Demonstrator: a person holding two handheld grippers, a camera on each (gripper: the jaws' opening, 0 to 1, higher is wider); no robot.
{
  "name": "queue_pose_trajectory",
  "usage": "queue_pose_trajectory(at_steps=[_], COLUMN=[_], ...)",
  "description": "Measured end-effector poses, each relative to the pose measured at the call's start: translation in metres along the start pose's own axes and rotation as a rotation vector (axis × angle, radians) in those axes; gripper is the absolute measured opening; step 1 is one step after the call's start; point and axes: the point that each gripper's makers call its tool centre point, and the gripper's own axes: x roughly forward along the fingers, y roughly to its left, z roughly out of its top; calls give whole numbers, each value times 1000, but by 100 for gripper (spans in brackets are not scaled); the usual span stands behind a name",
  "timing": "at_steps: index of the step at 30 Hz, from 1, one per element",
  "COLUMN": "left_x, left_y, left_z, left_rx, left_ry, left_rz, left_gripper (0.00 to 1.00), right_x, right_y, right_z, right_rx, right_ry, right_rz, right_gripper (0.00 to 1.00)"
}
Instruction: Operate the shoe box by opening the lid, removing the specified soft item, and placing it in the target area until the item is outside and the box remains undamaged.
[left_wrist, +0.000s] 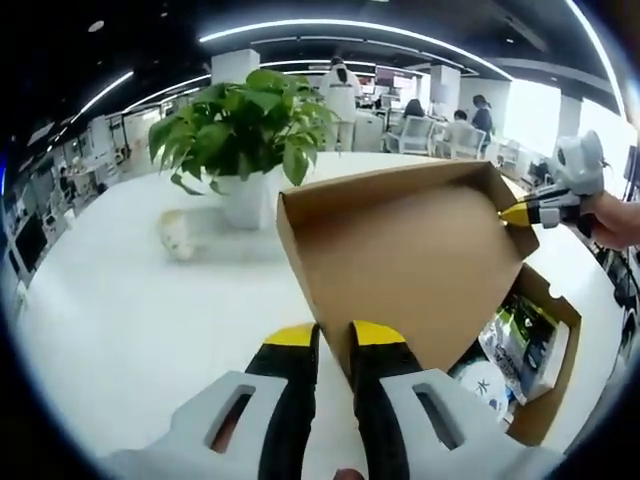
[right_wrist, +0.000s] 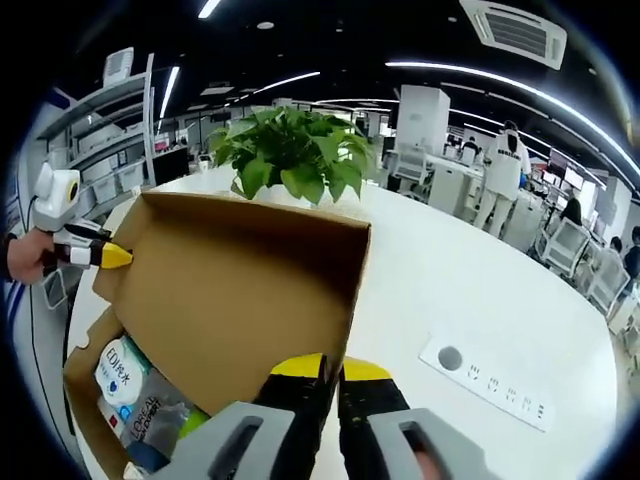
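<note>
jaws on both our grippers sit nearly together, each pinching an edge of the raised cardboard lid (left_wrist: 400, 260). in the left gripper view our left gripper (left_wrist: 335, 335) has its yellow-tipped fingers (left_wrist: 292, 336) closed on the lid's near edge, with the brown panel standing up just past them. at the far right corner of that lid the right gripper (left_wrist: 520, 213) comes in from the right, its yellow tip touching the cardboard, with a hand (left_wrist: 612, 218) behind it.

in the right gripper view our right gripper (right_wrist: 330, 372) clamps the lid's near edge the same way, and the left gripper (right_wrist: 112, 256) touches the lid's corner on the left of that view.

we see the shoe box (left_wrist: 545, 400) lying open on the white table (left_wrist: 120, 330), lid tilted up and hinged back over it. inside the box, in the left gripper view, there are packets with green and white print (left_wrist: 525, 340) and a round white item (left_wrist: 490, 385). in the right gripper view the box (right_wrist: 85, 385) holds a white pouch with blue lettering (right_wrist: 118, 375) and a grey packet (right_wrist: 150, 420) just beside it. we cannot tell which of these is the soft item; all of them lie inside the box.

beyond the lid stands a potted plant (left_wrist: 245, 125) in a white pot, and near it on the left a small pale cup (left_wrist: 180, 235). a white socket strip (right_wrist: 485, 385) lies on the table to the right in the right gripper view. far off, people (right_wrist: 500, 180) stand among desks and chairs.
</note>
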Motion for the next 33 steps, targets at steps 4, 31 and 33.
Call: queue_pose_trajectory(at_steps=[4, 31, 33], left_x=[5, 23, 24], left_y=[1, 9, 10], left_z=[-3, -18, -18], left_rx=[2, -6, -5], left_ry=[15, 112, 115], left_rz=[9, 49, 54], left_gripper=[10, 11, 11], right_x=[4, 25, 27], right_y=[-1, -3, -2], right_z=[-1, -13, -14], right_rx=[3, -14, -13], right_ry=[12, 86, 90], right_rz=[-6, 10, 11], right_gripper=[0, 1, 1])
